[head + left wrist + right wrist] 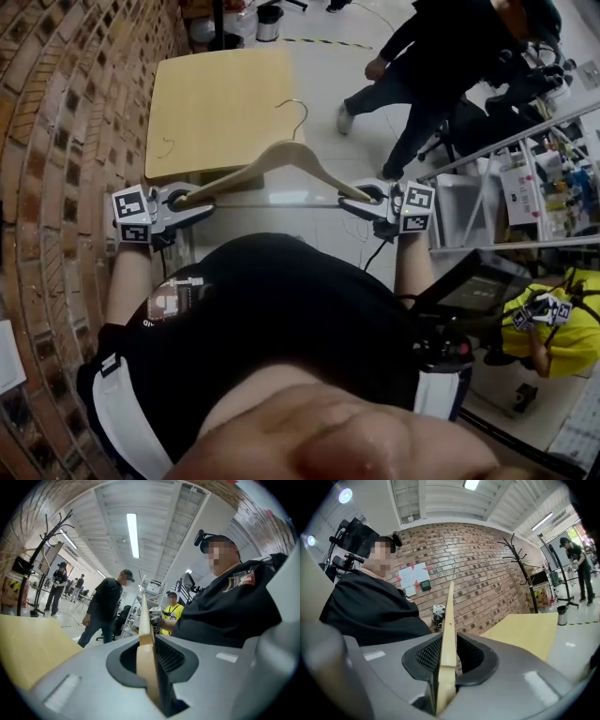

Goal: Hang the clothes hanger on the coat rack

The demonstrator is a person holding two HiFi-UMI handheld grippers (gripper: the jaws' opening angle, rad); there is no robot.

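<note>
Just off the near edge of the tabletop (pixel 202 103), held up between my two grippers, is the wooden hanger (pixel 281 161). It lies about level, with its metal hook (pixel 298 114) pointing away from me toward the table's near right corner. Left gripper (pixel 192 201): jaws clamped on the tip of the hanger's left arm; its own view shows the wood edge-on, pinched between the pads. Right gripper (pixel 368 195): likewise closed on the right arm tip. The hanger rests on no surface, so both grips carry it. The coat rack (pixel 47 545) stands beyond the table's far edge by the brick wall (pixel 487 573). The dark pole at the top of the head view is probably its foot, but it is cropped. Step in hand, by my judgement: carrying; hanger secured, not yet at the rack. The next move calls for bringing both grippers round the table together, lifting, and offering the hook's open side to a branch without letting one end lead.
</note>
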